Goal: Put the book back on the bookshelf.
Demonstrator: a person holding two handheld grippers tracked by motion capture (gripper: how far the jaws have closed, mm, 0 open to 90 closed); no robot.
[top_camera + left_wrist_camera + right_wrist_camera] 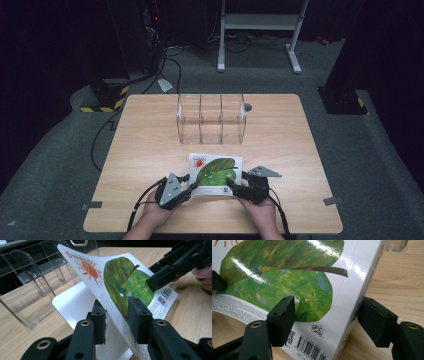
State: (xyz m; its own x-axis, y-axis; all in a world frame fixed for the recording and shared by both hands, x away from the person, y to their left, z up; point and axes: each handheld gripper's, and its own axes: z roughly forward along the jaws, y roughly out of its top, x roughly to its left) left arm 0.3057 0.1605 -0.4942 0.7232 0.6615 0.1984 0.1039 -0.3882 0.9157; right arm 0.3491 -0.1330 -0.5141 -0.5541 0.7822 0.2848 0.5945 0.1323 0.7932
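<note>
A picture book (217, 172) with a green leaf and an orange sun on its white cover lies near the table's front edge. My left gripper (191, 186) comes at it from the left and is shut on the lifted front cover (120, 277), which bends up off the white page beneath; its pads pinch the cover's lower edge (116, 312). My right gripper (235, 188) is at the book's right side. Its jaws (327, 312) straddle the spine edge (347, 302), one pad over the cover and one beside the spine, still apart. In the left gripper view, the right gripper (162, 277) reaches over the cover.
A clear plastic divider rack (211, 119) with three slots stands upright at the middle of the wooden table (150, 135), behind the book. Dark floor, cables and a white stand leg (295, 55) lie beyond the far edge.
</note>
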